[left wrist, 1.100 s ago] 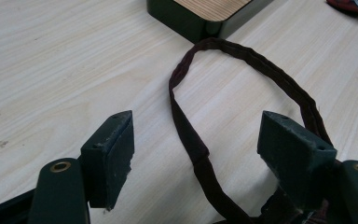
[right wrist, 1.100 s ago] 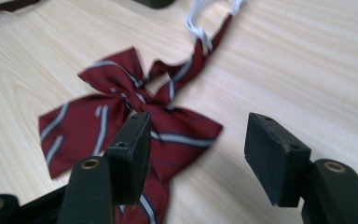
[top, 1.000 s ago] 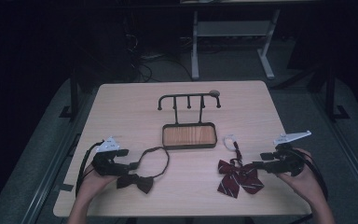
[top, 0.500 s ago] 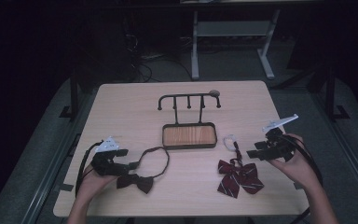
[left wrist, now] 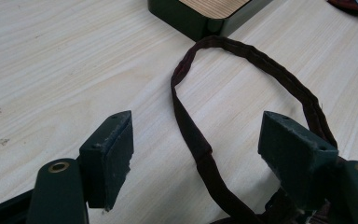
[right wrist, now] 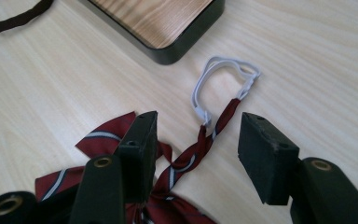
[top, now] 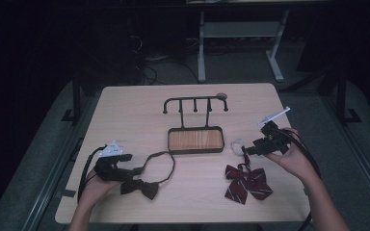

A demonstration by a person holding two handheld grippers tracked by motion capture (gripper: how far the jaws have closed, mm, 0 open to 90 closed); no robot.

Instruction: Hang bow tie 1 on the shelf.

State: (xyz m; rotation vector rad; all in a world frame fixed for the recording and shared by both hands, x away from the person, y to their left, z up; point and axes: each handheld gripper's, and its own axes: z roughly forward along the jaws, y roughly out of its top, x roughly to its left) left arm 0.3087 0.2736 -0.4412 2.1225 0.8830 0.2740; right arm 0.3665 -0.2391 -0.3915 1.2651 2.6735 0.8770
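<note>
Burgundy striped bow tie's strap (right wrist: pixel 214 123) is lying between the right gripper's (right wrist: pixel 193 154) wide-open jaws, running away toward its white loop (right wrist: pixel 221 84).

Lab or studio – lone wooden table (top: pixel 125 110); dark room; floor cables (top: pixel 147 67); metal frame (top: pixel 241 33) behind.

The dark bow tie (left wrist: pixel 242 116) runs off the bottom edge beside the left gripper (left wrist: pixel 205 154), its knot hidden.
</note>
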